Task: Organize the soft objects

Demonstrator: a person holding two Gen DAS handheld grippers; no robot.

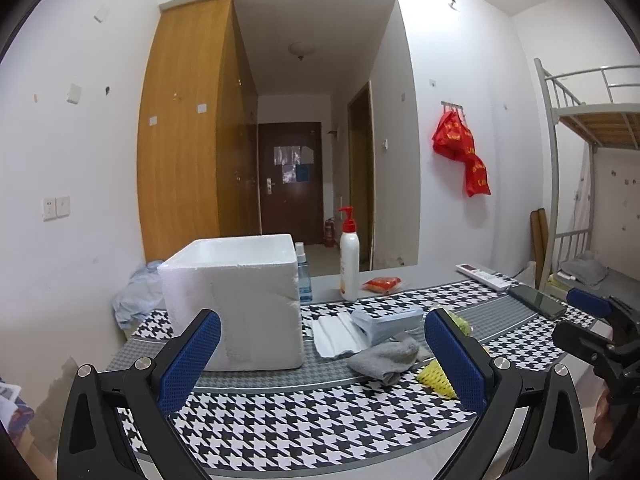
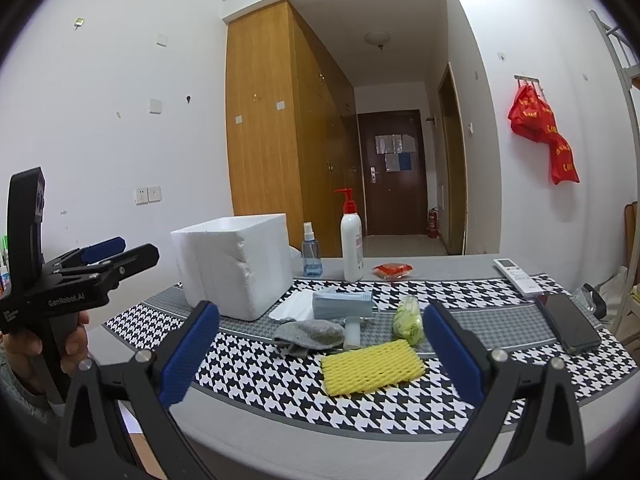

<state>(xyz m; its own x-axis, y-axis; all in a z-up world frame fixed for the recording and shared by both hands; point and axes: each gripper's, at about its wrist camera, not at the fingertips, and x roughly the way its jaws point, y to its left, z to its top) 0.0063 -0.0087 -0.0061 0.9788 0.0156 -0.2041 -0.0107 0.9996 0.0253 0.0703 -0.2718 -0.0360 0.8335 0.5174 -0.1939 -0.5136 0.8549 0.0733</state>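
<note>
A white foam box [image 1: 236,300] [image 2: 236,268] stands on the houndstooth table cloth. In front of it lie a grey sock [image 1: 386,358] [image 2: 310,334], a yellow foam net [image 2: 372,366] [image 1: 436,378], a stack of blue face masks [image 2: 342,304] [image 1: 390,320], a white folded cloth [image 1: 336,334] [image 2: 294,306] and a green net piece [image 2: 408,320]. My left gripper [image 1: 322,354] is open and empty, short of the sock. My right gripper [image 2: 320,350] is open and empty, above the table's front edge near the yellow net.
A pump bottle [image 2: 352,248], a blue spray bottle [image 2: 311,258], a red packet [image 2: 392,270], a remote [image 2: 518,276] and a phone [image 2: 572,322] sit on the table. A bunk bed [image 1: 592,160] stands at the right. Crumpled cloth [image 1: 136,296] lies left of the box.
</note>
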